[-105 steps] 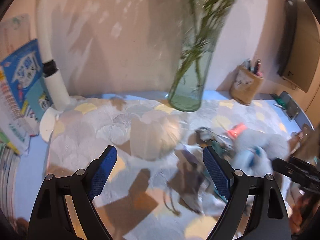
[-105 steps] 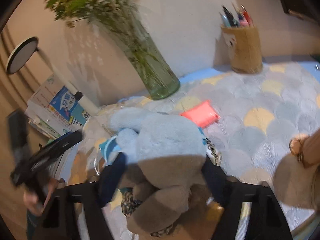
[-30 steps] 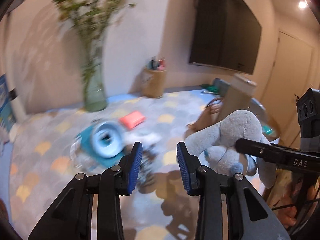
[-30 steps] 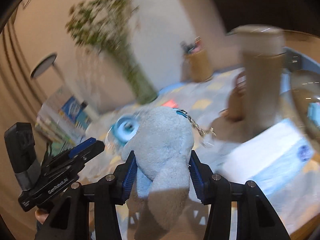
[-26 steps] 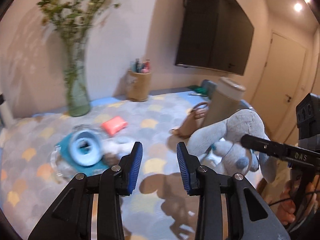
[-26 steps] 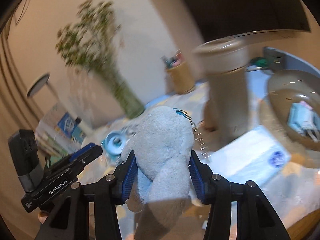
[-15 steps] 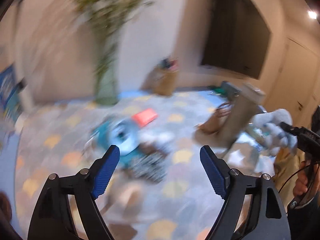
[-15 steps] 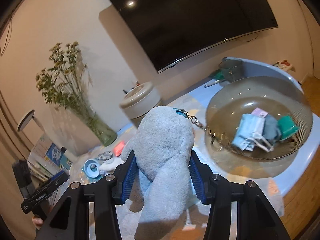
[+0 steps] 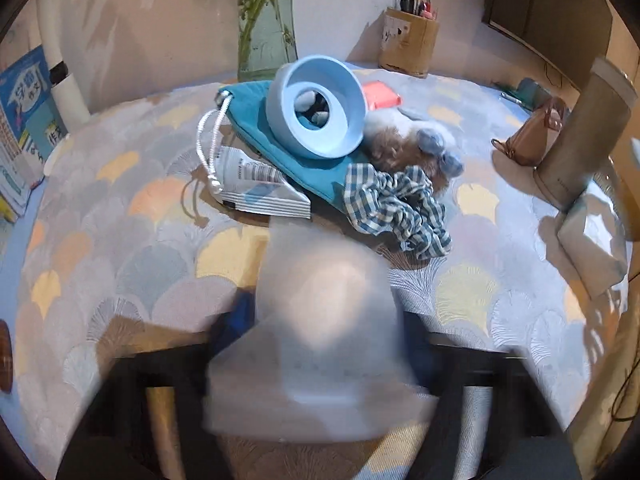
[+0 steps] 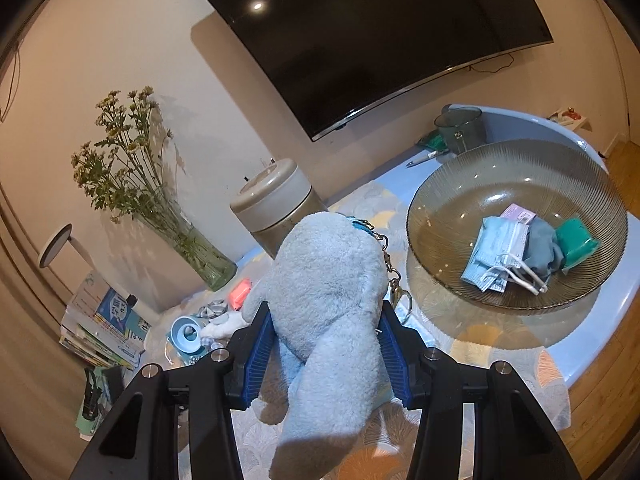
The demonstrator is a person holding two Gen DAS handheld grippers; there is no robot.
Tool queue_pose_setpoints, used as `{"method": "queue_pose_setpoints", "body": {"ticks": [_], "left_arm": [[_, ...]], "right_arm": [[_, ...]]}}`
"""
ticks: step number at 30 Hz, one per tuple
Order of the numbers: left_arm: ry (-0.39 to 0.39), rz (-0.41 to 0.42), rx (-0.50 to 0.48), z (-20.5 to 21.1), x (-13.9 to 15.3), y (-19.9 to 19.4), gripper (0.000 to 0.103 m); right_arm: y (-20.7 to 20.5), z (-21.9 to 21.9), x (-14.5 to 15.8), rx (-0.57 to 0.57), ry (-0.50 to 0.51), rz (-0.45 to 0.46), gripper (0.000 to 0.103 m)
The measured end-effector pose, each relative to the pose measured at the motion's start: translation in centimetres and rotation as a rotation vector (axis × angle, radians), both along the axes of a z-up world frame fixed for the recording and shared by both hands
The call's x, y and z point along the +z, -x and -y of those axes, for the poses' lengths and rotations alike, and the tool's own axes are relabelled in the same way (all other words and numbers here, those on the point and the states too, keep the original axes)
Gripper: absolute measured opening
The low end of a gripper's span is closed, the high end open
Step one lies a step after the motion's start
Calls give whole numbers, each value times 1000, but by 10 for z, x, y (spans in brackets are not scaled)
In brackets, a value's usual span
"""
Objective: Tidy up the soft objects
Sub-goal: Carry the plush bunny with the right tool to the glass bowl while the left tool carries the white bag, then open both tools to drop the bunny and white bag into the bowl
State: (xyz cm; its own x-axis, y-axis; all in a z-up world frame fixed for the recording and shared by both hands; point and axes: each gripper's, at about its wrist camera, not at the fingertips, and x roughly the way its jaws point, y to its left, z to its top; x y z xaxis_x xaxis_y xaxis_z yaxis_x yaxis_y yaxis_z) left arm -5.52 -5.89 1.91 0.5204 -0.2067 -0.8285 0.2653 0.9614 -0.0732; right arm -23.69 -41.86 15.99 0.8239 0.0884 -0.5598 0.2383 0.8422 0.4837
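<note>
The right gripper is clamped on a pale blue plush toy — both blue pads press into its sides. Ahead and to its right sits a ribbed glass bowl holding face masks. The left gripper is closing around a blurred whitish object (too smeared to identify); whether the pads touch it I cannot tell. Just beyond lies a checked scrunchie.

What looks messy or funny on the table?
The light blue round holder is tipped on its side and leans on the teal drawstring pouch. It sits in a jumbled heap with a checked scrunchie and a squashed tube. Nothing looks spilled or broken.
</note>
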Motion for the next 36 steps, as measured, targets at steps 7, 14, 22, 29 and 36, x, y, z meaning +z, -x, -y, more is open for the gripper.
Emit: {"method": "queue_pose_setpoints", "body": {"ticks": [7,14,22,29,36], "left_arm": [[82,96,-52,4,36,24,41],[165,269,-319,88,120,52,41],[212,366,-609,231,172,79,41],[190,304,-695,340,154,60,41],[163,271,-666,402,130,30,44]], "right_arm": [[11,12,5,-36,0,12,49],[18,32,18,-97,23,18,49],[22,72,46,-216,144,-9,49],[10,120,34,-291,130,-77,49],[-6,159,19,-345,100,-105,50]]}}
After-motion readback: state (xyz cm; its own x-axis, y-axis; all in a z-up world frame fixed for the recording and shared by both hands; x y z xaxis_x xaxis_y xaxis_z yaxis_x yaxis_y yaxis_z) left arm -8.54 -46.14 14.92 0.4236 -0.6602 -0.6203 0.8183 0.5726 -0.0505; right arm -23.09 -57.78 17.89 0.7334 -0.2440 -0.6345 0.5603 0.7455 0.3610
